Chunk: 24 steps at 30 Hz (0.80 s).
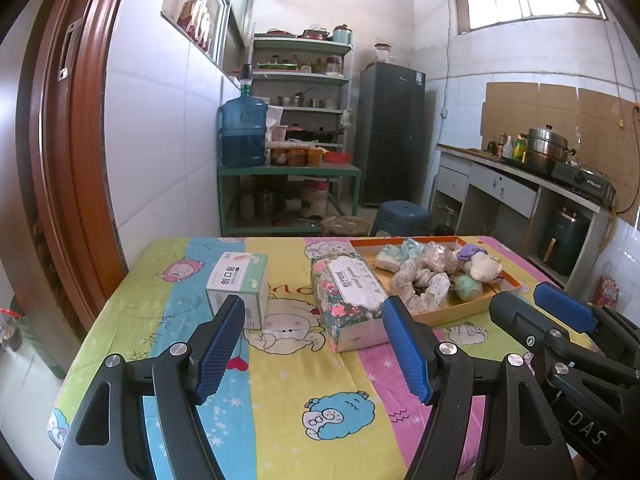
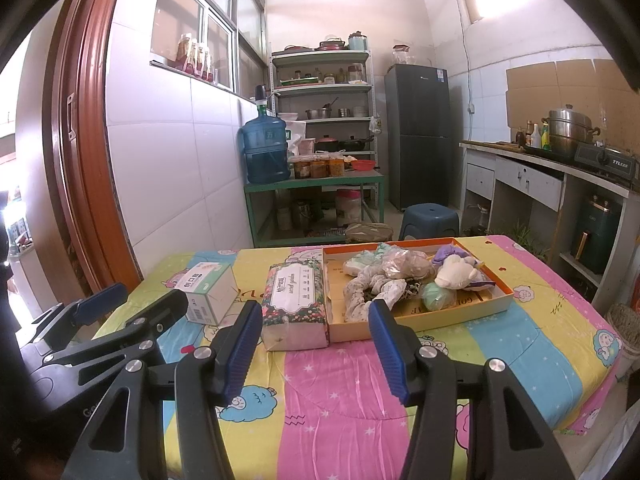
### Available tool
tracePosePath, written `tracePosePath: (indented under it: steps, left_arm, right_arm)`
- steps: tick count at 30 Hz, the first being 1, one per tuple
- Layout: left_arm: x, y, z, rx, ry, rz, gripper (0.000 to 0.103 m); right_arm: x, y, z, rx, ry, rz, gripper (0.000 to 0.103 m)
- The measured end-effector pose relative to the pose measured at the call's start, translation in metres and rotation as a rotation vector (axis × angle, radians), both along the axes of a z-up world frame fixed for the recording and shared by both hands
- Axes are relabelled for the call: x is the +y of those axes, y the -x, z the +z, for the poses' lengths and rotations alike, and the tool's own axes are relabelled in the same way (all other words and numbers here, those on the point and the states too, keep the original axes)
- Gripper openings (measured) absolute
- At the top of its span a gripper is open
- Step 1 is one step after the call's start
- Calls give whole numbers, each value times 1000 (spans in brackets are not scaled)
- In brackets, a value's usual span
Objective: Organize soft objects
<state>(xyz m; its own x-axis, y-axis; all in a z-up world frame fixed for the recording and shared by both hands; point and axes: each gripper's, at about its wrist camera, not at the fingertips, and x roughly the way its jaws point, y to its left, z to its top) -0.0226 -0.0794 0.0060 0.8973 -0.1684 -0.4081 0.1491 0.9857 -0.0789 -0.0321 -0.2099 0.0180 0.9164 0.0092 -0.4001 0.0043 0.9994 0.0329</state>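
Note:
An orange-rimmed cardboard tray (image 1: 460,314) (image 2: 452,318) lies on the table's far right. It holds several soft things: patterned scrunchies (image 2: 372,286), a white plush toy (image 2: 454,272), a green ball (image 2: 436,296). A floral tissue pack (image 1: 348,300) (image 2: 294,304) lies left of the tray. A white-green box (image 1: 238,286) (image 2: 210,292) stands further left. My left gripper (image 1: 316,344) is open and empty above the near table. My right gripper (image 2: 316,340) is open and empty, in front of the tray and tissue pack. The right gripper also shows in the left wrist view (image 1: 532,300).
The table carries a striped cartoon cloth (image 2: 344,400). Behind it stand a blue stool (image 2: 430,220), a green rack with a water jug (image 2: 266,148), a fridge (image 2: 418,136) and a counter with a stove at right (image 2: 560,172). A brown door frame (image 2: 80,160) is at left.

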Motion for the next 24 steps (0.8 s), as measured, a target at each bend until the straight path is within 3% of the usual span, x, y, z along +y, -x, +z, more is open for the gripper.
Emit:
tracePosePath:
  steps: [24]
  left_arm:
    - [1,0,-5,-4,-11,12,73]
  right_arm:
    - [-1,-1,-3,-1,0,0,55]
